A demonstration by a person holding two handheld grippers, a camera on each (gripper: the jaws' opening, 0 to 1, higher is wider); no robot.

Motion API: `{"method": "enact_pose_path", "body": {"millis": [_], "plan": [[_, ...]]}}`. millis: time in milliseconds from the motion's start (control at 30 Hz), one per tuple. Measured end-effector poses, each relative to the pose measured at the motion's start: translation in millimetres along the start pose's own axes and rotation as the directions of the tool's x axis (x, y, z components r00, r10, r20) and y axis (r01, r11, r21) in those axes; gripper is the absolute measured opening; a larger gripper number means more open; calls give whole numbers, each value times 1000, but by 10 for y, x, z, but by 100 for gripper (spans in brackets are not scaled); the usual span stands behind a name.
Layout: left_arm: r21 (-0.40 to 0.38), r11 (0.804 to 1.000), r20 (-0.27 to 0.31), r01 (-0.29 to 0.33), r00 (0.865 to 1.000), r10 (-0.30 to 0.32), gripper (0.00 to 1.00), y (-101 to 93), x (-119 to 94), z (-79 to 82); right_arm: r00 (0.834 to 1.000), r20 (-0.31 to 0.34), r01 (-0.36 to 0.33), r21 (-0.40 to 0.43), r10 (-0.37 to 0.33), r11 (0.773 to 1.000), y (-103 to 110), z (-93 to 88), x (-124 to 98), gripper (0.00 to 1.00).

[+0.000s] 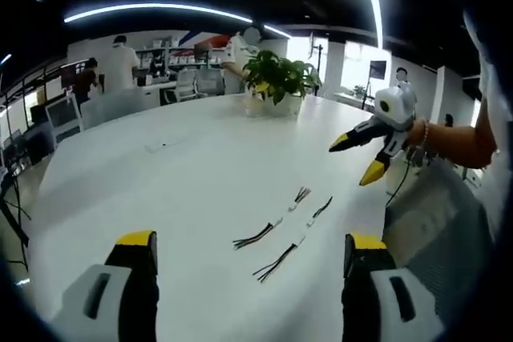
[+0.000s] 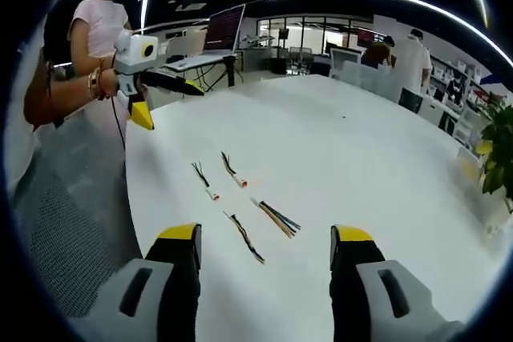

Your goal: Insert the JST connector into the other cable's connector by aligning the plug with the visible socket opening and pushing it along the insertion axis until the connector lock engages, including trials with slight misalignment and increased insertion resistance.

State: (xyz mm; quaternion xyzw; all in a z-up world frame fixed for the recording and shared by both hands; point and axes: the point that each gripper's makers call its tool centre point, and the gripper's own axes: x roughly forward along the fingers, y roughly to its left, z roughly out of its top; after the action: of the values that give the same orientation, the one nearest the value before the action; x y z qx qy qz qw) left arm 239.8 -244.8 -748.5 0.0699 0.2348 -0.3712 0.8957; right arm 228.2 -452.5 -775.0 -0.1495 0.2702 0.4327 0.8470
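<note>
While claws (image 1: 250, 250) (image 2: 264, 242) gape, cables (image 1: 280, 230) lie near table edge (image 1: 385, 210).

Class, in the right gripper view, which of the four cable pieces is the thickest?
The multi-wire bundle, rightmost of the four: several wires lie side by side, unlike the thinner others.

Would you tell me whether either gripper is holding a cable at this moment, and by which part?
Nothing is held: the left gripper and right gripper are both open, and the cables lie untouched on the white table.
</note>
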Motion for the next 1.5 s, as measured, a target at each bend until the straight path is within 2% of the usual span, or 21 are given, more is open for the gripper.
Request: {"method": "enact_pose_path", "body": {"millis": [833,1500], "plan": [[87,993,-56,86,995,-81,93,35,348,53,998,-27,-54,-64,52,996,-128,71,188,59],[132,978,-115,162,982,-147,89,23,634,3,995,-57,-86,-90,81,992,-218,34,353,56]]}}
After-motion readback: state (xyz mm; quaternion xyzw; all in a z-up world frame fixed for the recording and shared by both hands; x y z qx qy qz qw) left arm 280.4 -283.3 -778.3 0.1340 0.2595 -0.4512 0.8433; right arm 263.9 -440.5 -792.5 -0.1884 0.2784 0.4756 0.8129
